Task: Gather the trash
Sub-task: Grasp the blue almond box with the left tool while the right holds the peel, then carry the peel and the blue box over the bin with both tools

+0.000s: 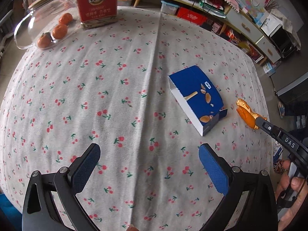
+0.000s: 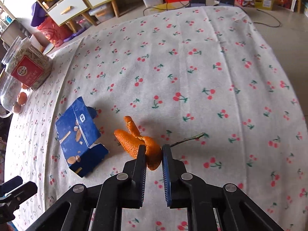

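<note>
An orange peel (image 2: 138, 140) lies on the cherry-print tablecloth (image 2: 192, 67). My right gripper (image 2: 153, 150) is shut on its near end; a thin green stem (image 2: 187, 139) lies just right of the fingers. In the left wrist view the peel (image 1: 245, 112) shows at the right with the right gripper (image 1: 259, 122) on it. An empty blue snack box (image 1: 198, 98) lies open-ended beside the peel, also in the right wrist view (image 2: 79, 134). My left gripper (image 1: 149, 153) is open and empty, low over the cloth near the table's front, short of the box.
A glass pitcher (image 1: 34, 27) with tangerines (image 1: 59, 31) by it and a red-labelled jar (image 1: 96, 5) stand at the table's far left. Shelving and drawers (image 2: 77, 3) with boxes line the wall beyond. The table edge drops off at the right (image 1: 263, 96).
</note>
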Available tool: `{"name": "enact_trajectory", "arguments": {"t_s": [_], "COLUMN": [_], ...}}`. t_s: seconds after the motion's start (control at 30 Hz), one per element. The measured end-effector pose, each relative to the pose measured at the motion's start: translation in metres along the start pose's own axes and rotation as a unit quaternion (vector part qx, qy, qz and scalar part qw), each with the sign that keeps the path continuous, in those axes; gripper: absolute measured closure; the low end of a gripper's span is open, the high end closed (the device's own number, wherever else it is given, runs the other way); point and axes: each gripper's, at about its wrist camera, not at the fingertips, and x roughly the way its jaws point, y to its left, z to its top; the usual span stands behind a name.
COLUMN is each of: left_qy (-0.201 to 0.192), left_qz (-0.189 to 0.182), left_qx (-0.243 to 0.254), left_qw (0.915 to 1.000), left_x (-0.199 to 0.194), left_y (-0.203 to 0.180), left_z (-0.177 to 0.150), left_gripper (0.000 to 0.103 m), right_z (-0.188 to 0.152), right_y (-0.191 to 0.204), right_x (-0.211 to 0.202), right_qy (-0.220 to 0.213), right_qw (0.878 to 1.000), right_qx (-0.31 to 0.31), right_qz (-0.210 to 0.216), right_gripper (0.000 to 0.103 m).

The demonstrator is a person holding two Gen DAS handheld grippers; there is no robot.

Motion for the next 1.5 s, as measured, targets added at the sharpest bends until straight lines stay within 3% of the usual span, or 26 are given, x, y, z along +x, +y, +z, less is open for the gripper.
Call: {"name": "enact_trajectory", "arguments": {"t_s": [0.1, 0.3, 0.57, 0.67, 0.77, 0.8, 0.87, 1.0, 1.2, 1.37, 1.5], "left_qy": [0.0, -0.004, 0.009, 0.003, -0.013, -0.019, -0.025, -0.023, -0.028, -0.035, -0.034], "left_qz": [0.02, 0.008, 0.057, 0.075, 0.091, 0.088, 0.076, 0.039, 0.035, 0.005, -0.026], "left_qx": [-0.005, -0.056, -0.078, -0.071, -0.055, -0.053, -0.051, -0.037, 0.011, 0.054, 0.102], "left_qw": [0.9998, 0.9984, 0.9953, 0.9946, 0.9942, 0.9945, 0.9955, 0.9983, 0.9989, 0.9979, 0.9938], "left_x": [0.01, 0.029, 0.069, 0.076, 0.073, 0.071, 0.066, 0.055, 0.043, 0.028, 0.017], "left_y": [-0.026, -0.062, -0.085, -0.088, -0.092, -0.091, -0.087, -0.075, -0.076, -0.119, -0.171], "left_z": [0.009, 0.029, 0.045, 0.042, 0.035, 0.033, 0.028, 0.018, 0.001, -0.006, -0.018], "left_gripper": [0.0, 0.0, 0.001, 0.004, 0.018, 0.026, 0.032, 0.033, 0.033, 0.033, 0.033], "right_z": [-0.002, -0.009, -0.012, -0.015, -0.019, -0.02, -0.023, -0.029, -0.041, -0.044, -0.048], "right_y": [-0.016, -0.041, -0.068, -0.075, -0.081, -0.083, -0.087, -0.091, -0.099, -0.132, -0.179], "right_x": [-0.016, -0.022, -0.047, -0.052, -0.055, -0.055, -0.056, -0.065, -0.085, -0.121, -0.151], "right_qy": [-0.008, -0.002, -0.017, -0.018, -0.017, -0.016, -0.016, -0.022, -0.038, -0.076, -0.109], "right_qw": [1.0, 1.0, 1.0, 1.0, 1.0, 1.0, 1.0, 1.0, 0.999, 0.996, 0.988], "right_qx": [0.006, 0.005, 0.005, 0.007, 0.006, 0.007, 0.009, 0.012, 0.016, 0.046, 0.105], "right_qz": [-0.002, -0.005, 0.002, 0.004, 0.002, 0.001, -0.001, -0.001, -0.002, -0.013, -0.024], "right_gripper": [0.09, 0.09, 0.09, 0.089, 0.089, 0.089, 0.089, 0.089, 0.089, 0.089, 0.089]}}
